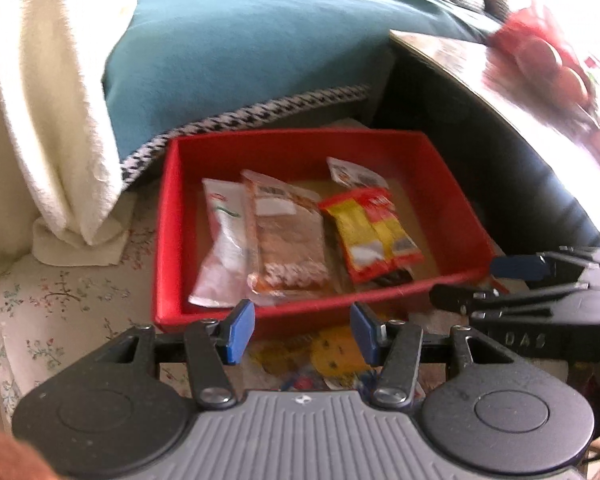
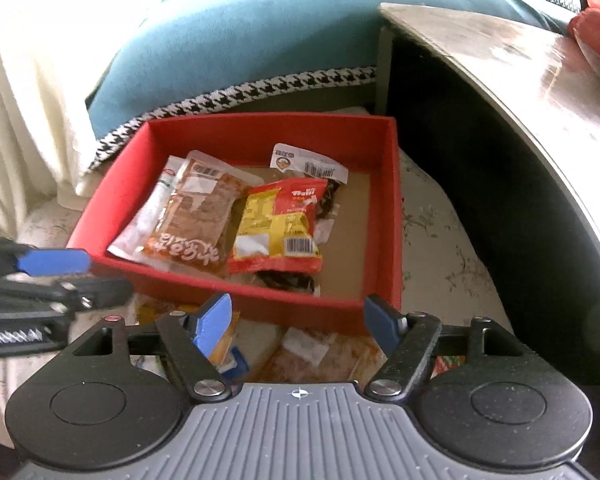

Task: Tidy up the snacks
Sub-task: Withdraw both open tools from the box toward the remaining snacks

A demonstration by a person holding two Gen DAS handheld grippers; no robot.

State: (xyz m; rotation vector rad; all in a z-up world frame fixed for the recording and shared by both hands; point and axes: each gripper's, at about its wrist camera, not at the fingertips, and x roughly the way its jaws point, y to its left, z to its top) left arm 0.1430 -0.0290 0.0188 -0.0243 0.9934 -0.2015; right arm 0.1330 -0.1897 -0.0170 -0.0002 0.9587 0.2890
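Over the near rim of the red box (image 1: 168, 240), left wrist view: left gripper (image 1: 302, 334) hovers with its blue pads spread wide, nothing between them. Box sits on a floral-print cloth (image 1: 60, 304), against a teal cushion (image 1: 236, 52). Inside, side by side: a white packet (image 1: 224, 248), a brown snack pack (image 1: 288, 240) partly over it, a red-and-yellow packet (image 1: 370, 236), and a small white sachet (image 1: 352, 174) toward the far wall. Below the pads, outside the box, a yellow wrapper (image 1: 332, 354) lies loose on the cloth. Right gripper's fingers enter from the right edge, low beside the box corner.

Right wrist view: right gripper (image 2: 300, 326) also released and empty, jaws wide, held just short of the box's near wall (image 2: 236, 296). Same four packets visible in the box. Under and ahead of the fingers, still outside: a brown packet (image 2: 324, 356) and an orange-and-blue wrapper (image 2: 224, 350). Left gripper (image 2: 56, 276) shows at the left edge, pointing inward; a dark table (image 2: 500, 92) stands to the right.

Judgement: mid-task, collecting phase; several snacks boxed, at least two or three left out. Next move likely calls for dropping one gripper onto a loose packet, pinching a flat edge, lifting over the wall. Both tools are angled forward and slightly down, close together.
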